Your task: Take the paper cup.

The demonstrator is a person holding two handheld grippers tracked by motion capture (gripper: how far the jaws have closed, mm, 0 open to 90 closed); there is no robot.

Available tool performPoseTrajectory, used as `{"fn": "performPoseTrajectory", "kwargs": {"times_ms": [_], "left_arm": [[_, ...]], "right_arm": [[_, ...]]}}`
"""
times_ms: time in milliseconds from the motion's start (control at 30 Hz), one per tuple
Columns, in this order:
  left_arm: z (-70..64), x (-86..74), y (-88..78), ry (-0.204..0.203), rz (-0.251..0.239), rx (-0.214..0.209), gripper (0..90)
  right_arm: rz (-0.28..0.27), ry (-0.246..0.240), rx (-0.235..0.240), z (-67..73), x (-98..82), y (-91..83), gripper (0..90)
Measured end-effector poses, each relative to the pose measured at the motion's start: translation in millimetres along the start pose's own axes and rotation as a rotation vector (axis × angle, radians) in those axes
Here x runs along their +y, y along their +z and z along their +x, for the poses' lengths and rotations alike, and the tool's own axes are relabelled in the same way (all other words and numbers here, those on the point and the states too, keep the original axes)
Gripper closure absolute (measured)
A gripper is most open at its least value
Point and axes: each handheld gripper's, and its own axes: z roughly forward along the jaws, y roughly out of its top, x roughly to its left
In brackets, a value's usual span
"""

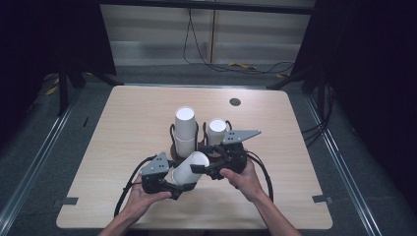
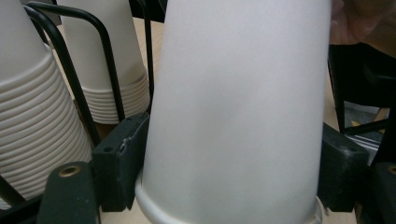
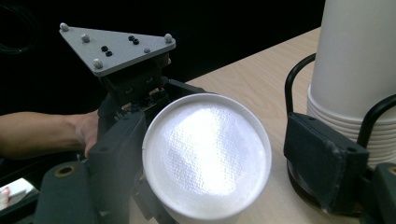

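Seen from above, a pale wooden table (image 1: 123, 147) fills the middle of a dark room, and a person's forearms reach in from the near edge, each hand holding a black two-jaw gripper. Toward the table's centre, two stacks of upside-down white paper cups stand in a black wire rack (image 1: 173, 135): a taller stack (image 1: 185, 130) on the left and a shorter stack (image 1: 216, 132) to its right. Just in front of the rack, a single white paper cup (image 1: 189, 168) is held off the table, tilted, its long axis running from the left gripper (image 1: 172, 189) up toward the right gripper (image 1: 209, 169). The left gripper's jaws are clamped on the cup's sides near its rolled rim. The right gripper faces the cup's closed base with its jaws spread apart on either side, not touching. Judging from this, the right gripper is nearest the base end and looks placed to take hold there.
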Motion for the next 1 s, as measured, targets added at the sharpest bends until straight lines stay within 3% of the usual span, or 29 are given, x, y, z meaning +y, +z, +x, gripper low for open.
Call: {"fn": "performPoseTrajectory", "kwargs": {"times_ms": [567,767,867,900,1000], "left_arm": [[11.3,-2.9,-15.0,-0.067,0.068,0.024,23.7],[12.1,-2.6,-17.4,-0.065,0.109,0.032,24.0],[11.3,-1.1,-18.1,-0.062,0.133,0.025,24.0],[11.0,0.8,-19.1,-0.043,0.143,0.021,24.0],[11.2,2.4,-19.6,-0.049,0.15,0.011,24.0]], "right_arm": [[0.033,-0.017,-0.013,-3.2,3.3,-1.6,17.3],[0.047,-0.02,-0.023,-5.7,3.5,-2.8,17.3],[0.059,-0.026,-0.028,-6.5,3.2,-3.3,17.3],[0.064,-0.026,-0.028,-7.2,2.9,-5.4,17.3],[0.076,-0.029,-0.033,-7.1,2.8,-9.2,17.3]]}}
